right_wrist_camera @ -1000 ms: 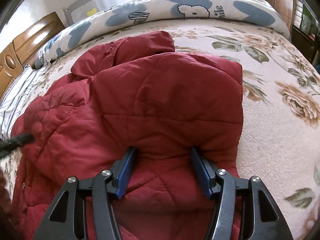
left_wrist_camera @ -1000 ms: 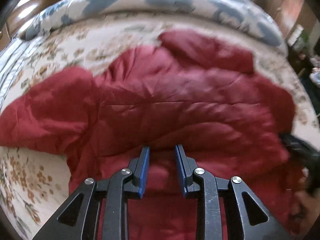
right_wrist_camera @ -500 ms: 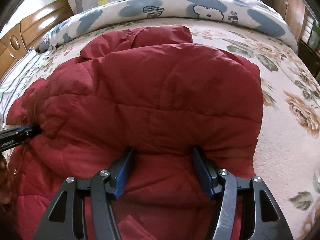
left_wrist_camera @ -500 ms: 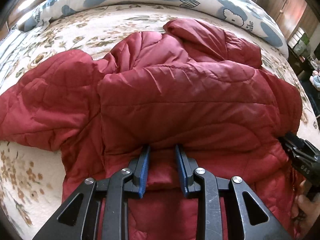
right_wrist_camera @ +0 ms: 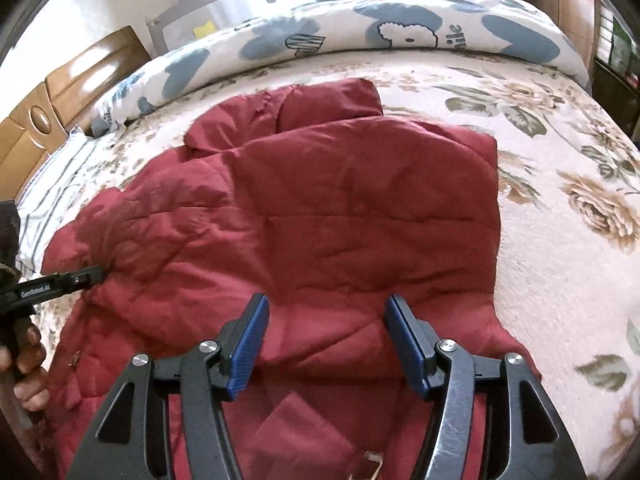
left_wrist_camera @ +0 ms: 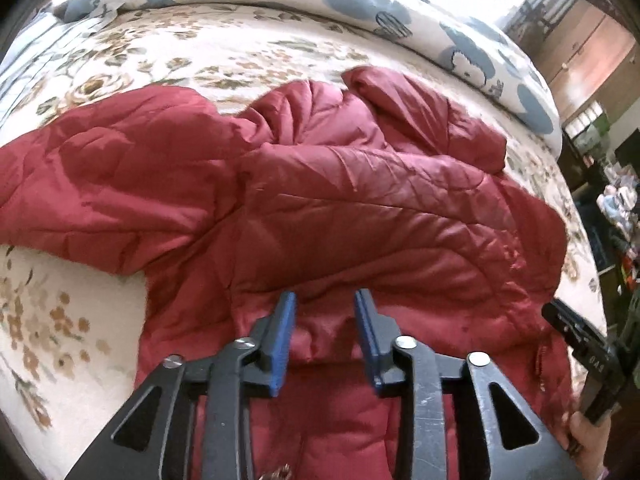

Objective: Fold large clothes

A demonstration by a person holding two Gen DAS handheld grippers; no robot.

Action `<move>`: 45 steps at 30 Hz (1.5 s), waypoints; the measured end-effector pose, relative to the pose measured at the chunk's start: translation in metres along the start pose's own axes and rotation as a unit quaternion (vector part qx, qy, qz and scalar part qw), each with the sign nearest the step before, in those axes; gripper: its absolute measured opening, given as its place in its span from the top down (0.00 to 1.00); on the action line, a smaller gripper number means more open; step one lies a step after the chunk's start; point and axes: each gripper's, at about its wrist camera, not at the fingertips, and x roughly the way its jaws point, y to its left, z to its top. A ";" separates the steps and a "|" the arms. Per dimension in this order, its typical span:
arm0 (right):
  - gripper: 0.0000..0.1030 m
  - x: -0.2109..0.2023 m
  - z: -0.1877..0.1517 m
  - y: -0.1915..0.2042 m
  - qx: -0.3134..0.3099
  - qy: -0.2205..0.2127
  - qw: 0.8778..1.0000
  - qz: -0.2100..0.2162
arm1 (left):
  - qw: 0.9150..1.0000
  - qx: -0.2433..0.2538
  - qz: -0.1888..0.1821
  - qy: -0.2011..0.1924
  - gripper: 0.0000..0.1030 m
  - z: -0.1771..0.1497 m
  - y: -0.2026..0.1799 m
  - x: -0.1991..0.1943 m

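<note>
A dark red quilted jacket [left_wrist_camera: 360, 216] lies on the bed, its lower part folded up over its body, with the collar [right_wrist_camera: 320, 104] at the far end. One sleeve [left_wrist_camera: 100, 184] spreads to the left in the left wrist view. My left gripper [left_wrist_camera: 324, 304] hovers at the near fold edge and its jaws are opening; fabric lies between the blue pads [left_wrist_camera: 285, 320] but they do not press on it. My right gripper [right_wrist_camera: 326, 312] stands open over the jacket's near right part, its pads clear of the cloth. Each gripper's tip shows at the other view's edge.
The floral bedspread [right_wrist_camera: 560, 240] lies around the jacket, with bare room to its right. A blue-and-white patterned duvet [right_wrist_camera: 400, 32] is rolled along the far side. A wooden headboard [right_wrist_camera: 60, 100] stands at the left and wooden cabinets [left_wrist_camera: 580, 52] at the right. A hand [right_wrist_camera: 24, 352] holds the left gripper.
Both grippers drew back from the folded edge, which they earlier had sunk into. The left jaws widened and the fabric bunch between them flattened. The jacket stayed folded on the bed.
</note>
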 end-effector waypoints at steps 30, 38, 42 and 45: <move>0.37 -0.058 -0.053 0.046 -0.030 0.009 0.997 0.067 | 0.949 -0.302 0.049 -0.069 0.30 -0.018 0.240 -0.056; 0.37 -0.065 -0.057 0.038 -0.022 0.008 0.998 0.064 | 0.925 -0.369 0.037 -0.085 0.30 -0.005 0.296 -0.051; 0.37 -0.068 -0.059 0.035 -0.016 0.013 0.997 0.070 | 0.911 -0.396 0.042 -0.104 0.35 0.003 0.320 -0.053; 0.37 -0.071 -0.061 0.035 -0.020 0.010 0.997 0.070 | 0.906 -0.407 0.033 -0.110 0.71 0.006 0.332 -0.055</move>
